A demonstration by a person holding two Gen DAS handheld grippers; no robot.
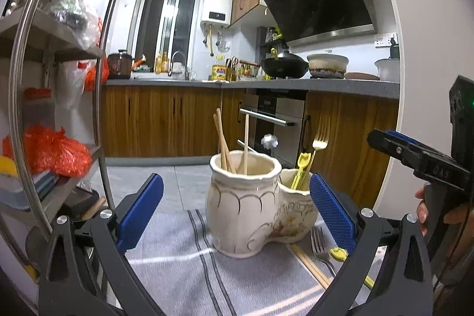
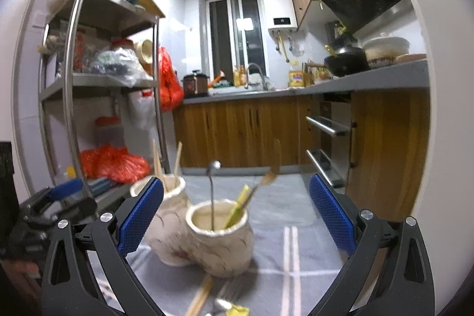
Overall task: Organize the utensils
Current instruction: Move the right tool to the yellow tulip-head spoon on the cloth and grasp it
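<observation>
So this looks like the middle of the sorting job. The cream ceramic two-pot utensil holder with the painted swirls [image 1: 251,206] sits on the grey striped cloth [image 1: 177,265] on the bench, and it's already partly loaded: three wooden chopsticks [image 1: 225,144] stand in the taller pot, while a gold metal fork [image 1: 320,135], a yellow plastic utensil [image 1: 300,171] and what looks like a thin silver-handled spoon [image 2: 212,191] are in the lower pot.

Still loose on the cloth, just beside the holder's base: a silver metal fork [image 1: 320,248], another pair of wooden chopsticks [image 1: 311,262] and a second small yellow plastic piece [image 1: 339,253].

Both sets of tongs are spread wide and carrying nothing. The left tongs [image 1: 237,209] hover with the holder between the blue pads, not touching it as far as I can see. The right tongs [image 2: 237,212] hang above the lower pot; that view is blurry, so don't trust fine detail there.

My guess for the next move: drop one set of tongs down to the loose stuff, probably the chopsticks or the silver fork, pinch it near one end, and stand it in the matching pot. They lie crowded together flat on cloth, so picking just one will need care.
</observation>
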